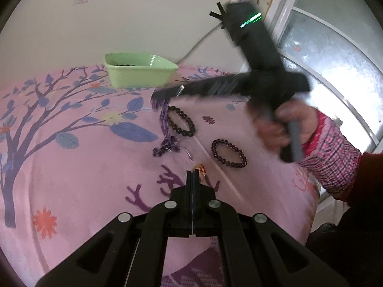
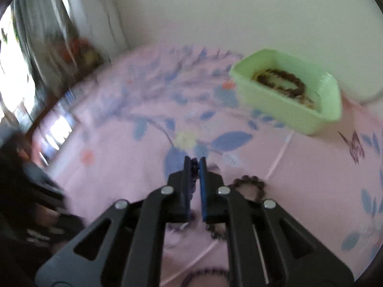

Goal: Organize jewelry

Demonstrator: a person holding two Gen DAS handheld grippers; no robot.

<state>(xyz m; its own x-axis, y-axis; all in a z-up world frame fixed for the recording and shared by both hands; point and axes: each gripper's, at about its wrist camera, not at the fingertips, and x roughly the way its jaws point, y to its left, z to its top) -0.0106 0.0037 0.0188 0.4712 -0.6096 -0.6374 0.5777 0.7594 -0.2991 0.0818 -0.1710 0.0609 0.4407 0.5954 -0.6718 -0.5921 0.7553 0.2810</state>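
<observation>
My right gripper [image 1: 159, 96] is shut on a purple braided cord [image 1: 165, 129] and holds it up, its knotted lower end touching the pink cloth [image 1: 71, 167]. In the right wrist view the cord [image 2: 194, 169] sits between the fingers of the right gripper [image 2: 195, 161]. My left gripper [image 1: 193, 172] is shut, low over the cloth, with a small orange piece [image 1: 200, 167] just beyond its tips. Two dark bead bracelets [image 1: 181, 124] [image 1: 228, 152] lie on the cloth. A green tray [image 1: 140, 70] at the back holds bead jewelry [image 2: 280, 83].
The table stands against a cream wall [image 1: 119, 12] with a window [image 1: 335, 55] at the right. A white cable [image 1: 198, 45] runs down the wall behind the tray. The person's sleeve [image 1: 335, 157] reaches in from the right.
</observation>
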